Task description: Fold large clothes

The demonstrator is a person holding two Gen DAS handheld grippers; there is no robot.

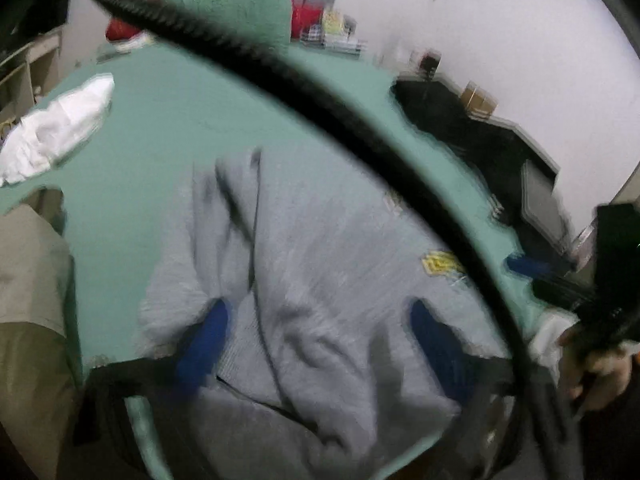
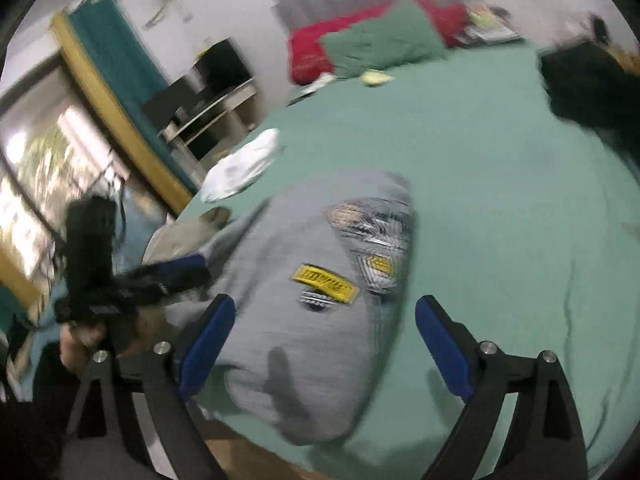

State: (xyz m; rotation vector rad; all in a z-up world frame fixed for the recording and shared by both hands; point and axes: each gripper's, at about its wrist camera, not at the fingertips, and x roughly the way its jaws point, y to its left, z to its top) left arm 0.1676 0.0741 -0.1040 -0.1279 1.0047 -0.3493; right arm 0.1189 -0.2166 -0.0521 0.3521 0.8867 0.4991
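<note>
A grey sweatshirt [image 1: 320, 264] with yellow patches lies partly folded on the green bed sheet [image 1: 160, 128]. It also shows in the right wrist view [image 2: 316, 300]. My left gripper [image 1: 320, 320] is open above the sweatshirt, blue fingers spread and empty. It appears at the left of the right wrist view [image 2: 180, 268], near the sweatshirt's left edge. My right gripper [image 2: 324, 320] is open and empty above the sweatshirt's near end. It shows in the left wrist view [image 1: 528, 266] at the right.
A white garment [image 2: 244, 168] lies on the sheet's left side. A green pillow [image 2: 384, 40] and red blanket [image 2: 308, 48] are at the head. A dark garment [image 2: 592, 88] lies at the right. A black cable [image 1: 280, 80] crosses the left wrist view. Shelves [image 2: 212, 112] stand left.
</note>
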